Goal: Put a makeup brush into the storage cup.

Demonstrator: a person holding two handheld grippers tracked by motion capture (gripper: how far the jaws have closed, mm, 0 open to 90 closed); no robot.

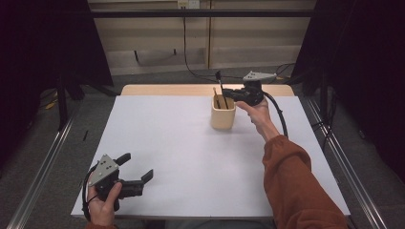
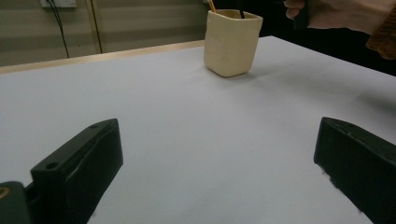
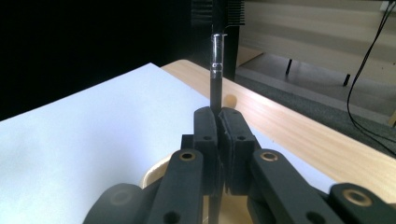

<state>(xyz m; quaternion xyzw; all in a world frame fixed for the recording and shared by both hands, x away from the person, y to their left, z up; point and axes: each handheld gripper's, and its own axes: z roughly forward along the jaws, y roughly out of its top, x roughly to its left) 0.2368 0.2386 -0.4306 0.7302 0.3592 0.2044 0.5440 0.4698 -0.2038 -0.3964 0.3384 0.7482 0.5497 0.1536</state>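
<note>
Right gripper sat closest to its own camera, jaws pinched together on a thin black pen, upright, clear band near its top. In the high view the pen stood in the beige cup at the far side of the white table, right gripper just above the cup rim. A wooden stick also stood in the cup. Left gripper was held well apart at the near left corner, jaws spread wide, gripping nothing.
</note>
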